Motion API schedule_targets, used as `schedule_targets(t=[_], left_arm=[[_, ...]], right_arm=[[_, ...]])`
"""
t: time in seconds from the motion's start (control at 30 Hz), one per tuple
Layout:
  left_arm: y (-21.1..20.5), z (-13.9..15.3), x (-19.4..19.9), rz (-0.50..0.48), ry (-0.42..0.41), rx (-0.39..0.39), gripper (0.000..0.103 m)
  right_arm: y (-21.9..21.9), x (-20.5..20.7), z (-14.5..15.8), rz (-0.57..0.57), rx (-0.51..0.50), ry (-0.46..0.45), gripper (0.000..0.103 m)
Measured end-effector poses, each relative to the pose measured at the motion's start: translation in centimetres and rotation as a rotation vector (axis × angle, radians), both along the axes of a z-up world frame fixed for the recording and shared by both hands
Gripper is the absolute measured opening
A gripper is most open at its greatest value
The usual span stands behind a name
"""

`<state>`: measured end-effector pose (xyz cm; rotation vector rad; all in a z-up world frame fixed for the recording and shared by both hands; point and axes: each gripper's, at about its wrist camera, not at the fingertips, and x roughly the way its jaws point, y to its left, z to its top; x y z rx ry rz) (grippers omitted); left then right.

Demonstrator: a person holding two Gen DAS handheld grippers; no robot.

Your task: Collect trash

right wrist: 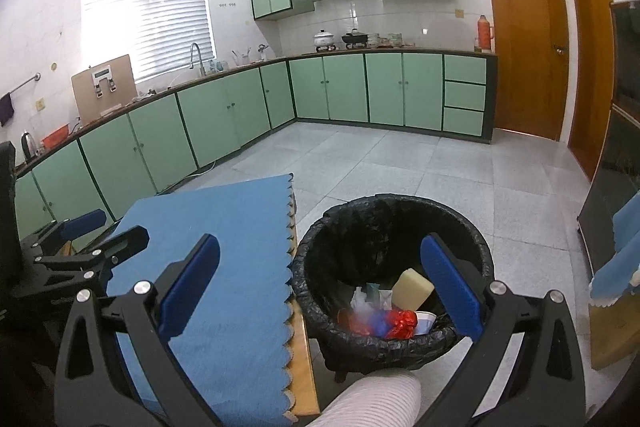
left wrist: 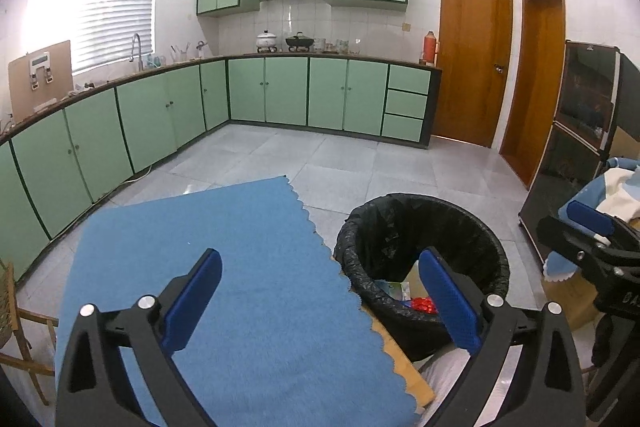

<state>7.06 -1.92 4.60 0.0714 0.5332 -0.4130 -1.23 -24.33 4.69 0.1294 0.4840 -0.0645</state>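
My left claw [left wrist: 320,301] and right claw [right wrist: 320,285] both stand wide apart, holding nothing. The trash [right wrist: 394,315] lies inside the black-lined bin [right wrist: 394,211], right of the blue-clothed tabletop [left wrist: 240,267], which shows no litter; collection appears essentially complete.

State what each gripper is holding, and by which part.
Nothing is held. The left gripper and the right gripper both stand open and empty.
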Motion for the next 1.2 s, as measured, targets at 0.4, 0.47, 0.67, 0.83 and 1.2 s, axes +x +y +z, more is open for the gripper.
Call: schedule_targets(t=[0.4,0.47,0.67,0.83,1.2], left_arm=[[0.3,0.9,-1.2,0.006,-0.029,-0.005,0.097],[0.4,0.9,-1.3,0.007,-0.030,-0.009,0.097],[1.0,0.9,-1.4,0.018,-0.031,-0.017,0.097],[1.2,1.0,-1.7,0.028,-0.039,-0.019,0.097],[1.3,1.0,-2.0,0.033,-0.044,-0.014,0.097]], right_arm=[[0.8,-0.8,0.5,0.011,-0.020,-0.017,0.098],[0.9,-0.9,0.6,0.012,-0.020,-0.021,0.098],[1.3,-1.0,0.9,0.013,-0.022,-0.023,0.098],[1.8,-0.9,1.1,0.016,-0.026,-0.018,0.098],[2.0,-1.1,1.1,0.017,-0.030,-0.017,0.098]])
